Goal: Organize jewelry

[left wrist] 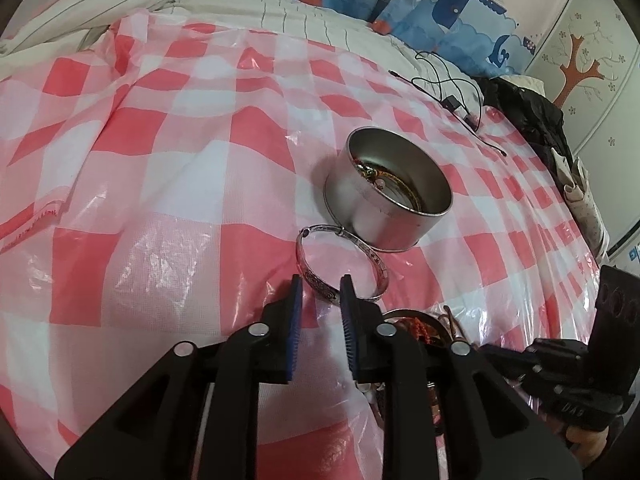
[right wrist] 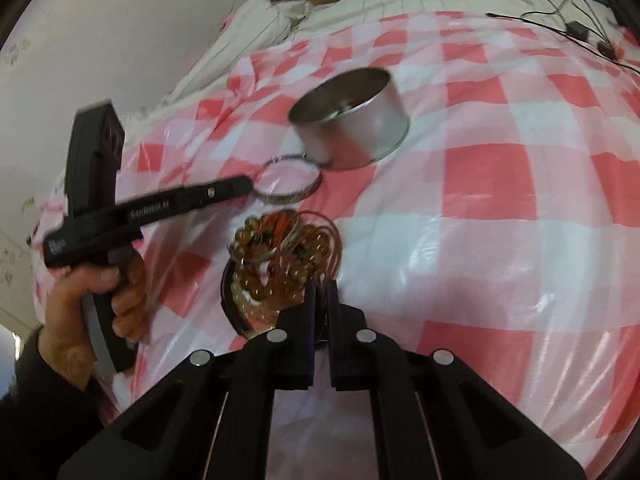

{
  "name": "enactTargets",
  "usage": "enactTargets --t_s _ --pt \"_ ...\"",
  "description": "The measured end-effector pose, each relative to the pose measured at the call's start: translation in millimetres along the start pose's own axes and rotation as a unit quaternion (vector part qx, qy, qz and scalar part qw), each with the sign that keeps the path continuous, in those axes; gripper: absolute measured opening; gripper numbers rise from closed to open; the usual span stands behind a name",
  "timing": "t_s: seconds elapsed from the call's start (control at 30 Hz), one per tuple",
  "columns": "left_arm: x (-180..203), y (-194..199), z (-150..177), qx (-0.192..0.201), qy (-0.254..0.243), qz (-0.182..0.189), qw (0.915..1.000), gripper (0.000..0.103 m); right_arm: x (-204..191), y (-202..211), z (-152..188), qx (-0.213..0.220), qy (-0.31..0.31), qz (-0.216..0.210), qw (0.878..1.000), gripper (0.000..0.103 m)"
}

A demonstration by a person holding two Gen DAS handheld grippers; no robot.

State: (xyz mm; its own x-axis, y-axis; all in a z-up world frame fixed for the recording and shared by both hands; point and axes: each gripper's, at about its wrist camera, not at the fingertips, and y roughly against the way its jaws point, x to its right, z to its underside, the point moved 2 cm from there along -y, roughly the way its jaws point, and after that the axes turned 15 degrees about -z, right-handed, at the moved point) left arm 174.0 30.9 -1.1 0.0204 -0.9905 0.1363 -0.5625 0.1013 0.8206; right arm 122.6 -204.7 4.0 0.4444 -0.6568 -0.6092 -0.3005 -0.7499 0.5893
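Silver bangle [left wrist: 340,268] is lain on checked sheet [left wrist: 160,160], touching tin [left wrist: 390,188]; left gripper [left wrist: 320,292] jaws parted around its near rim. Right gripper [right wrist: 321,294] jaws pressed together at bead pile [right wrist: 276,256].

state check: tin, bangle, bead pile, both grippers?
round tin: upright, lid off, some jewelry inside
silver bangle: flat on the checked plastic sheet, touching the tin's base
bead pile: tangled heap on the sheet, outside the tin
left gripper: slightly open, near rim of the bangle between its fingers, not clamped
right gripper: shut at the pile's edge; grip on a strand unclear
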Motion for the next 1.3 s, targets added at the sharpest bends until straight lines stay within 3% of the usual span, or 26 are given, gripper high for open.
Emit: enactTargets --t_s 0.23,0.4,0.43,0.47,0.5,0.7,0.8,0.83,0.87,0.93,1.03,1.07,1.2,1.3 --pt "-0.6 5.0 -4.3 0.021 -0.016 -0.028 0.9993 0.03 8.5 30.5 -12.4 0.064 -0.007 0.035 0.997 0.006" --pt "9.8 1.2 -4.7 0.031 -0.058 -0.053 0.9964 0.039 20.5 30.8 -14.4 0.062 -0.016 0.08 0.995 0.008" --pt "11.4 -0.2 -5.8 0.032 -0.064 -0.056 0.9959 0.041 22.8 28.9 -14.9 0.057 -0.018 0.085 0.995 0.025" --pt "13.4 -1.9 -6.5 0.033 -0.07 -0.06 0.9952 0.042 23.5 28.1 -14.6 0.057 -0.017 0.088 0.994 0.05" --pt "14.8 -3.6 -6.7 0.032 -0.075 -0.063 0.9947 0.042 21.5 26.8 -14.9 0.058 -0.01 0.096 0.994 0.055" --pt "21.8 -4.4 -5.7 0.044 -0.1 -0.085 0.9903 0.042 13.7 11.8 -11.6 0.028 0.024 0.124 0.992 0.056" --pt "22.0 -7.3 -5.5 0.04 -0.104 -0.083 0.9904 0.042 13.9 1.1 -8.0 0.003 0.038 0.147 0.988 0.066" --pt "22.9 -8.1 -5.7 0.038 -0.106 -0.079 0.9905 0.041 14.1 -2.2 -6.0 -0.005 0.042 0.155 0.987 0.065" --pt "24.6 -8.5 -5.8 0.038 -0.11 -0.074 0.9904 0.024 13.9 -5.6 -4.3 -0.014 0.049 0.165 0.985 0.056" --pt "29.1 -9.1 -4.8 0.038 -0.125 -0.077 0.9883 0.01 12.7 -8.1 -1.7 -0.022 0.06 0.18 0.982 0.029" --pt "32.5 -6.3 -2.8 0.038 -0.138 -0.076 0.9867 0.002 12.9 -6.5 -2.0 -0.018 0.057 0.165 0.985 0.027" --pt "32.3 -4.1 -3.2 0.04 -0.136 -0.074 0.9871 0.0 12.7 -4.9 -2.6 -0.014 0.055 0.157 0.986 0.017" --pt "31.6 8.7 -6.8 0.047 -0.122 -0.044 0.9905 0.0 20.0 9.1 -7.1 0.018 0.01 0.099 0.995 0.017" --pt "30.2 15.5 -9.1 0.052 -0.112 -0.04 0.9915 0.0 20.7 18.6 -11.5 0.042 -0.01 0.072 0.996 0.017"
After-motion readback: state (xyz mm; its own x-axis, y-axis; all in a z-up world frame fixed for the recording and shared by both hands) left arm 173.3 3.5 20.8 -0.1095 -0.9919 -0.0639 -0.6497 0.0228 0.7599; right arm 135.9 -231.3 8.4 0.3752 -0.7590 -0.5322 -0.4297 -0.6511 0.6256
